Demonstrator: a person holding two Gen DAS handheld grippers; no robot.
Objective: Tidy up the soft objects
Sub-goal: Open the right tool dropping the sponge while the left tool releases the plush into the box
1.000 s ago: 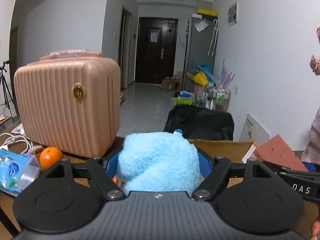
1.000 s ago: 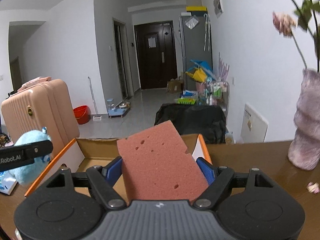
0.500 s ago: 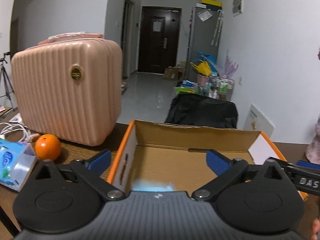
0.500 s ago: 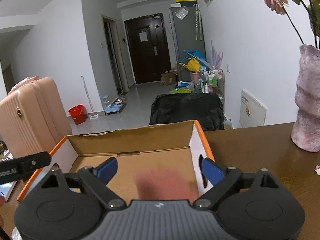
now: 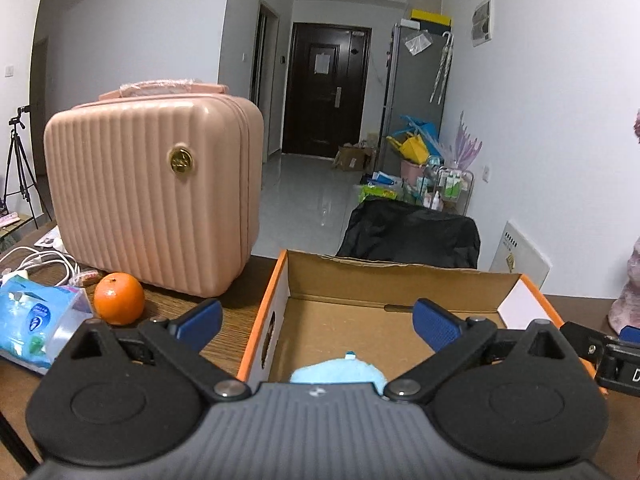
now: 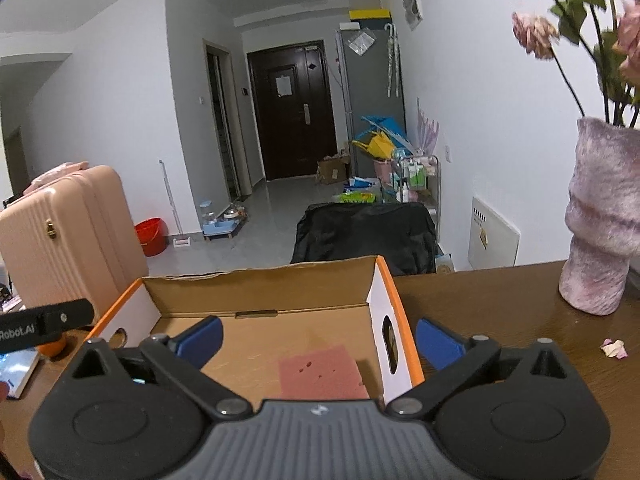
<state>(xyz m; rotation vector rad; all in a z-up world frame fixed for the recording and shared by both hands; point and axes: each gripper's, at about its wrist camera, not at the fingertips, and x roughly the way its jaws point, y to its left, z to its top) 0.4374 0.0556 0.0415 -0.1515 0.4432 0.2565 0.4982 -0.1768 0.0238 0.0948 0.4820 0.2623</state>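
Observation:
An open cardboard box point(image 5: 400, 284) with orange edges stands on the brown table. A fluffy blue plush point(image 5: 338, 370) lies on its floor, mostly hidden behind my left gripper's body. My left gripper point(image 5: 316, 320) hangs open above it, nothing between its blue pads. In the right wrist view, a pink sponge point(image 6: 320, 372) lies flat on the floor of the box point(image 6: 260, 292), near the right wall. My right gripper point(image 6: 320, 338) is above it, jaws opening and free of the sponge, straddling that wall.
A pink ribbed suitcase point(image 5: 152, 192) stands left of the box, with an orange point(image 5: 119, 299), a blue tissue pack point(image 5: 36, 320) and white cables point(image 5: 44, 260) in front. A fuzzy pink vase point(image 6: 600, 220) with flowers and a fallen petal point(image 6: 614, 348) are on the right.
Both grippers opened. The blue plush fell from the left one and the pink sponge from the right one, and both now lie in the box.

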